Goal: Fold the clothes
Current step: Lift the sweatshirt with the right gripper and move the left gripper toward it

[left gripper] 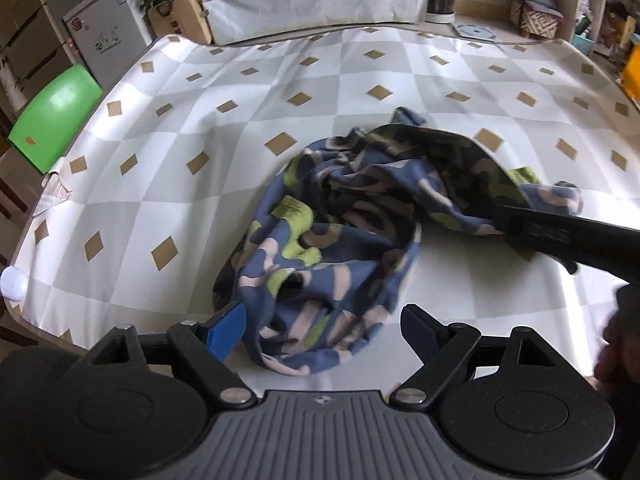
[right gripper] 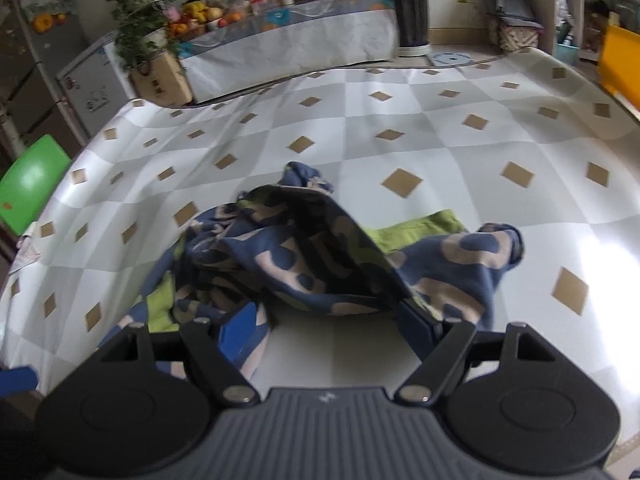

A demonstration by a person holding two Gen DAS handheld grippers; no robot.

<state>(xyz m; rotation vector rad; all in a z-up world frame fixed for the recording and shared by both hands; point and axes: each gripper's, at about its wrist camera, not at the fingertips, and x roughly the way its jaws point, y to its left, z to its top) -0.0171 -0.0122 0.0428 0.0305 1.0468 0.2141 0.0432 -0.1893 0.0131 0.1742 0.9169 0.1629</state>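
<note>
A crumpled garment (left gripper: 320,240), blue with pink and green shapes, lies heaped on the checked tablecloth (left gripper: 240,80). My left gripper (left gripper: 322,328) hovers low over its near end, jaws wide apart. The cloth lies between the fingers and the blue left pad (left gripper: 226,326) sits at its edge, with no squeeze. In the right wrist view my right gripper (right gripper: 328,330) is also open. A raised fold of the garment (right gripper: 320,248) drapes over its right finger (right gripper: 418,326) and reaches towards the left one. From the left wrist view that black finger (left gripper: 560,236) carries the lifted fabric.
A green chair (left gripper: 56,116) stands off the table's left edge and a yellow bin (right gripper: 622,68) at the far right. Behind the table are a cloth-covered counter (left gripper: 320,4) with fruit and plants, and a cardboard box (left gripper: 180,22). A hand (left gripper: 620,356) shows at the right.
</note>
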